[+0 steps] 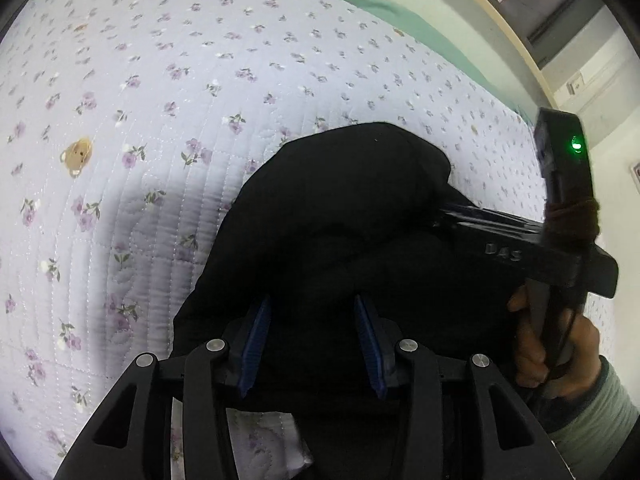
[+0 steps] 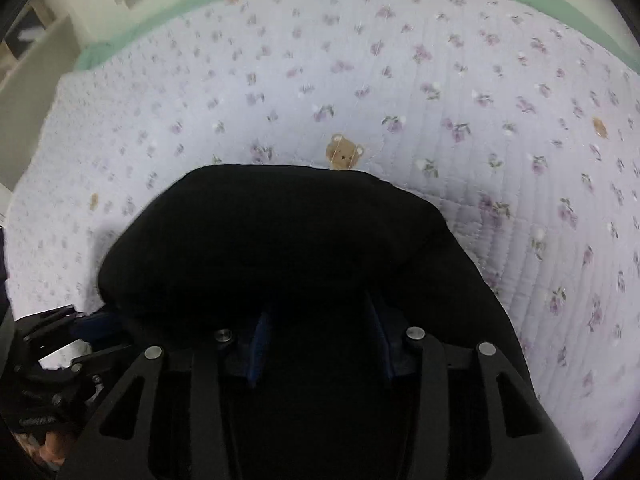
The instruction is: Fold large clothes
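On the bed, over a lilac quilt [image 1: 168,92] with small flowers and bear faces, lies a black garment [image 1: 336,216], bunched up in a thick mound. Left gripper [image 1: 314,344] is low in the left wrist view; its blue-padded fingers [image 1: 256,340] stand apart, w/ black cloth filling the gap between them, but whether they press the cloth I cannot tell. Right gripper [image 2: 320,344] is deep under the garment [image 2: 276,248] in its own view (pads mostly in shadow), fingers also apart w/ cloth between, grip not clear. From the left view the right gripper [image 1: 444,216] comes in from the right side, its tip hidden in the fabric, and a hand [image 1: 556,348] holds its handle. A green sheet [image 2: 132,36] borders the quilt [image 2: 480,128] at the far edge.
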